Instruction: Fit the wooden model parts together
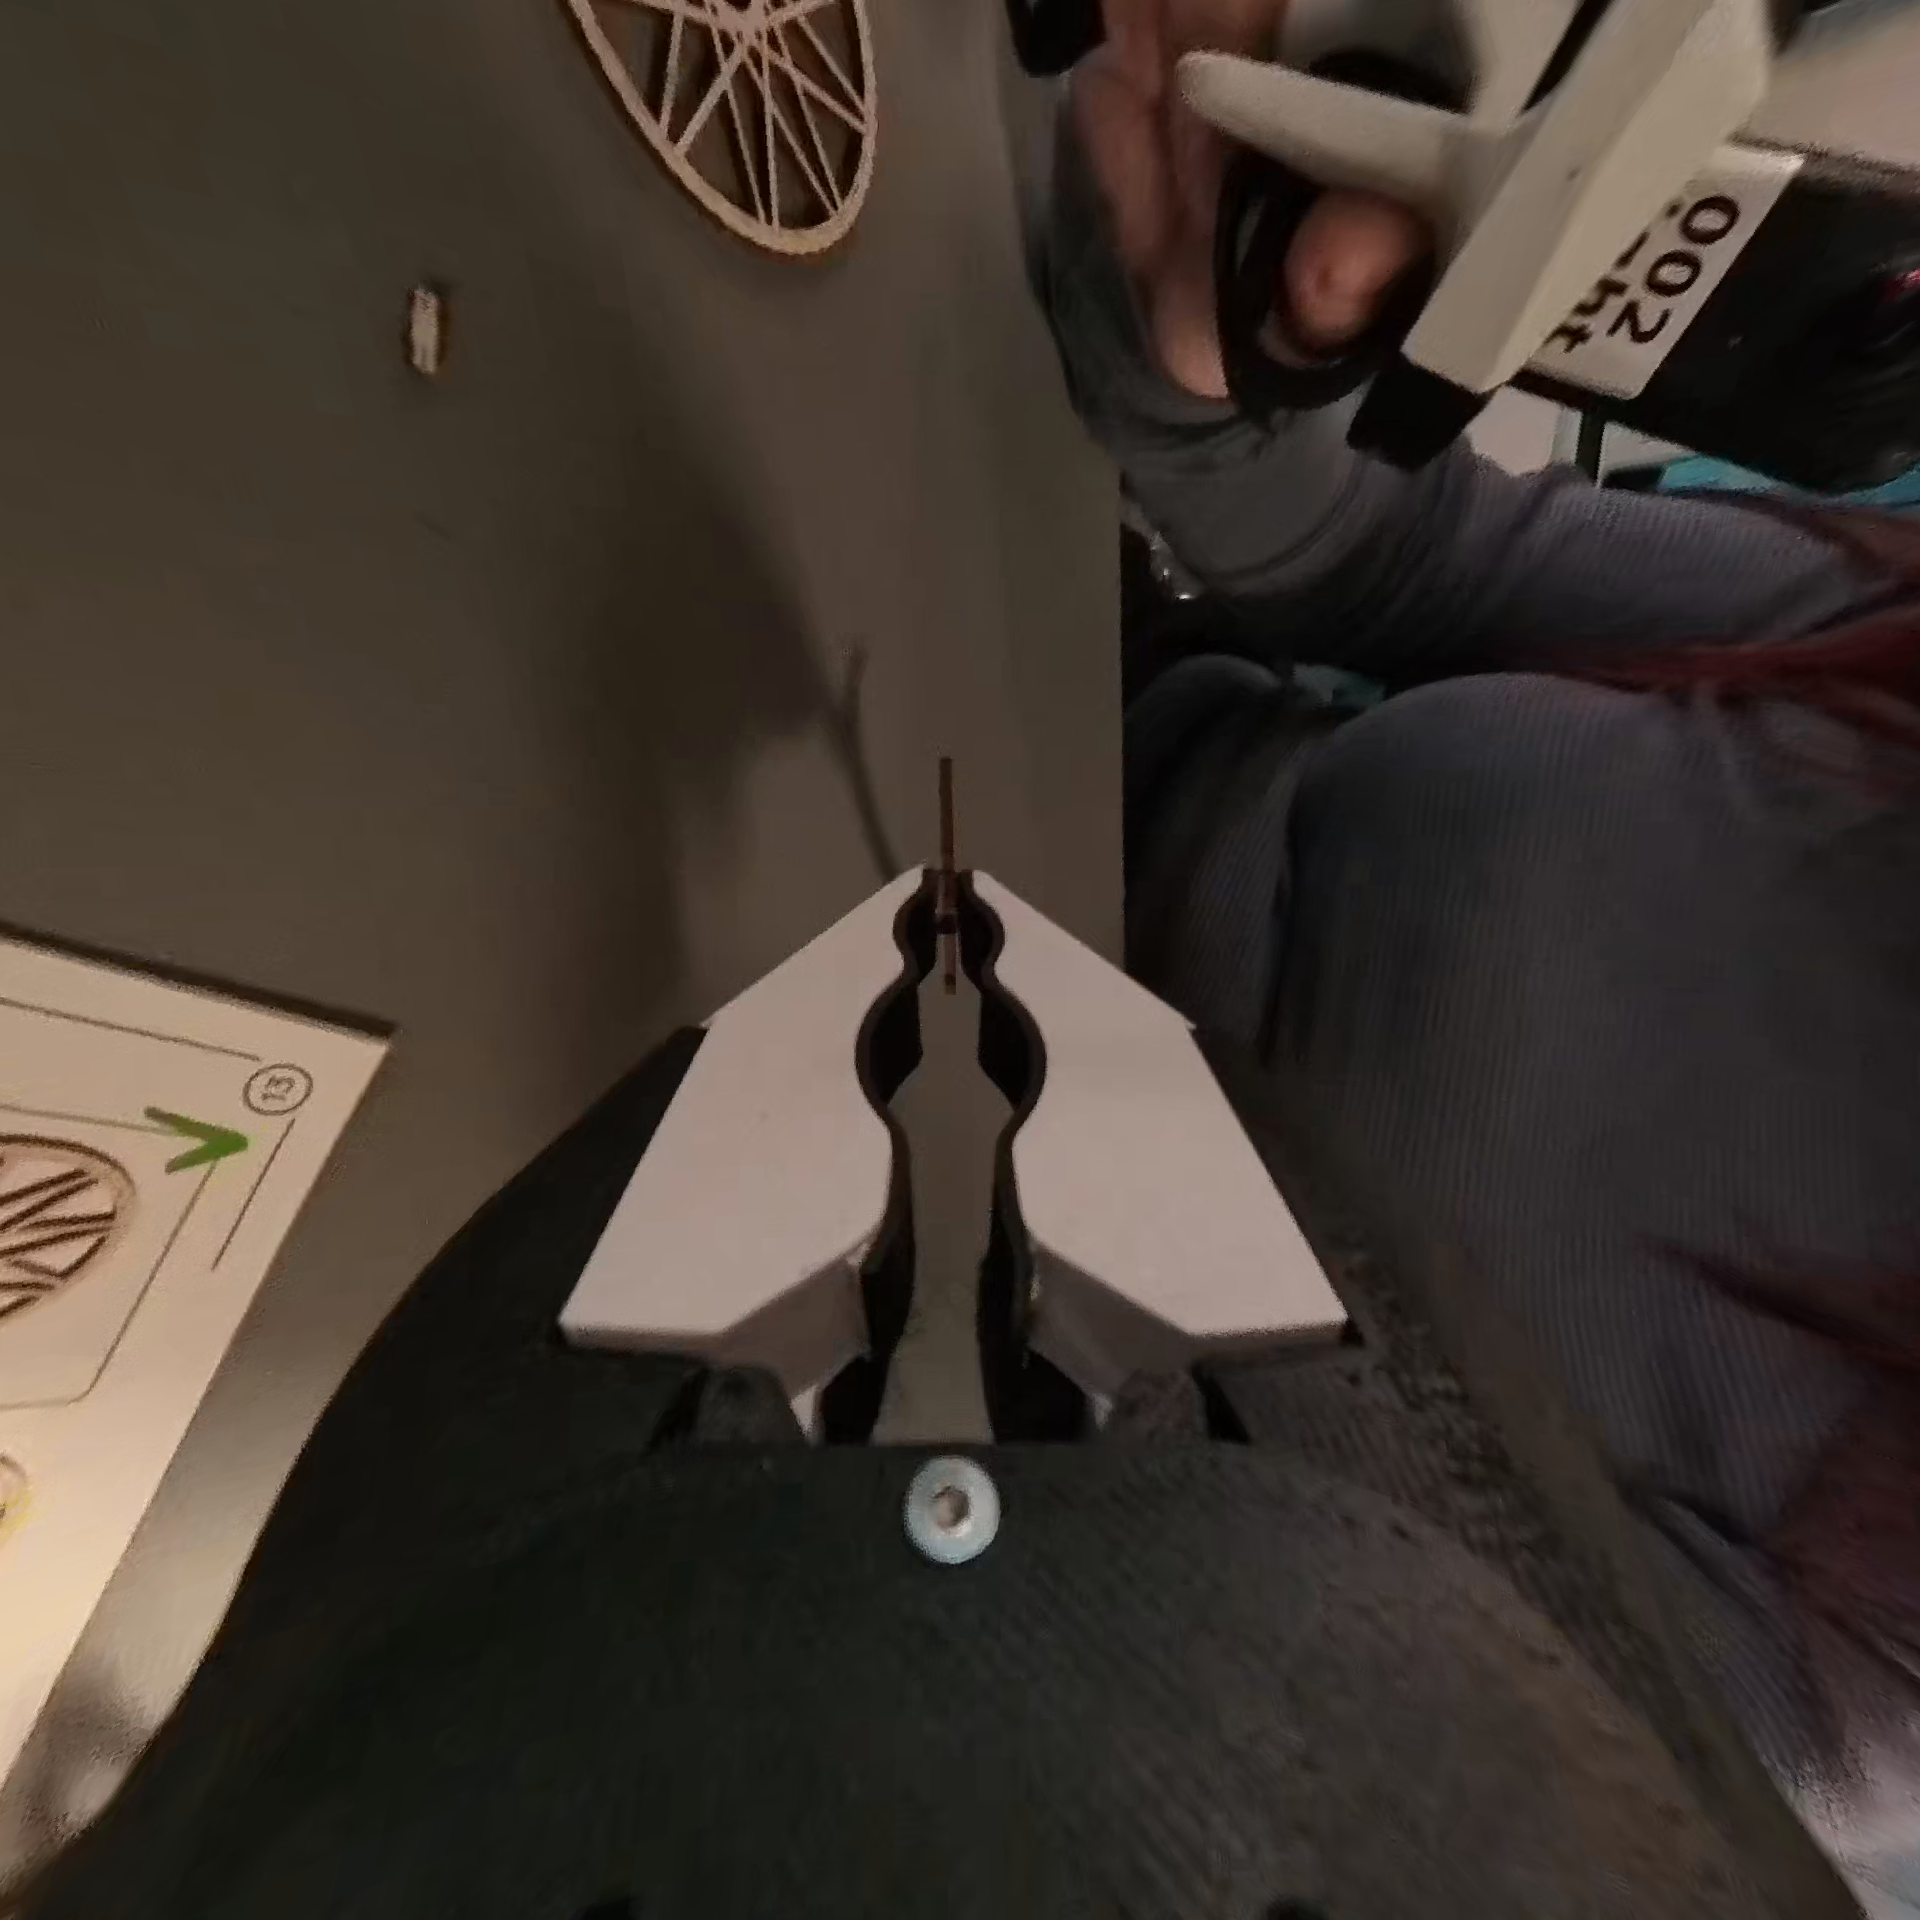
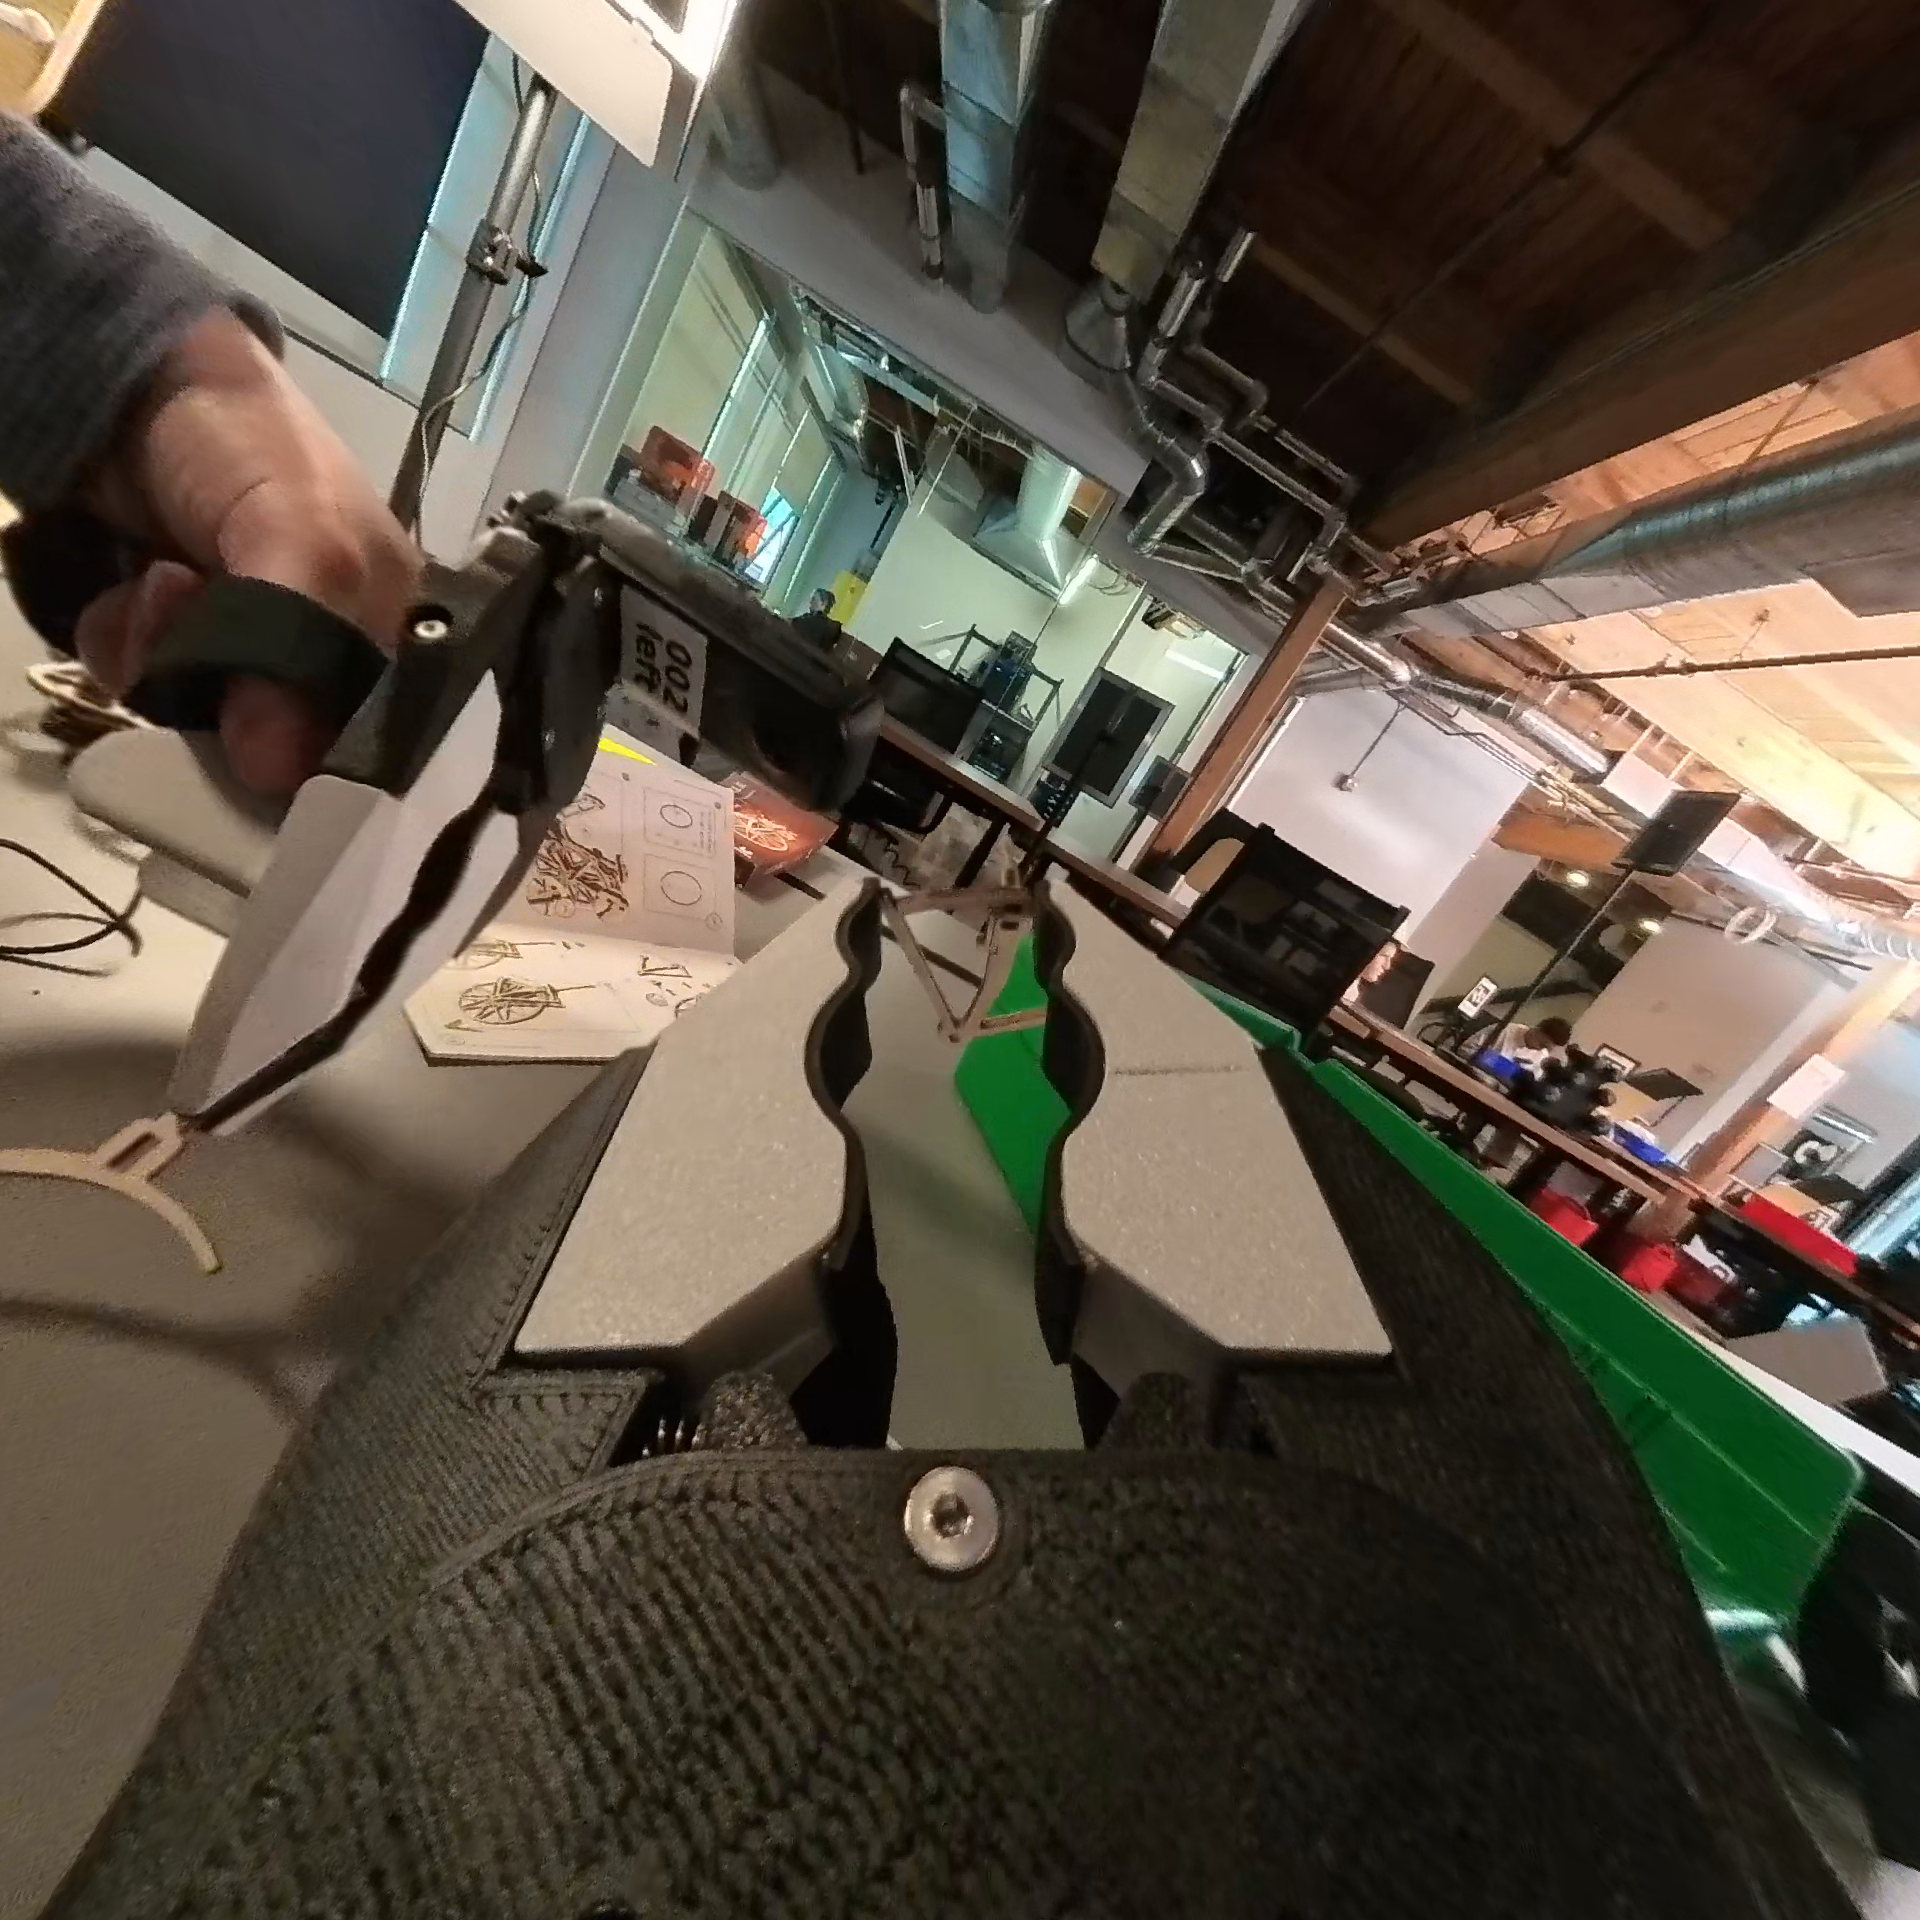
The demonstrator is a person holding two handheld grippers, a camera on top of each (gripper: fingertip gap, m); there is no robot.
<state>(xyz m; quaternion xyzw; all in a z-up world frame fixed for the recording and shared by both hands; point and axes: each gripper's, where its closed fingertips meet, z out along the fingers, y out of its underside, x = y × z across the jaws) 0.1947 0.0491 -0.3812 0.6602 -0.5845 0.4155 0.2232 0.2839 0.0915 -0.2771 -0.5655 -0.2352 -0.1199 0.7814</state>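
Observation:
In the left wrist view my left gripper point(image 1: 948, 883) is shut on a thin curved wooden part point(image 1: 947, 810), seen edge-on and sticking out past the tips above the grey table point(image 1: 520, 623). The right wrist view shows that gripper point(image 2: 197, 1117) at the left, pinching the part point(image 2: 94, 1169) by its slotted tab just above the table. My right gripper point(image 2: 956, 896) holds a triangular wooden frame point(image 2: 940, 982) between its tips, raised in the air.
A spoked wooden wheel point(image 1: 727, 114) and a small wooden piece point(image 1: 426, 327) lie on the table. An instruction sheet point(image 1: 156, 1195) lies at the lower left and also shows in the right wrist view point(image 2: 623, 883). A green bin point(image 2: 1143, 1195) stands to the right. The table edge point(image 1: 1122, 727) runs beside the person's legs. The grippers' ends are close to 15 cm from one another.

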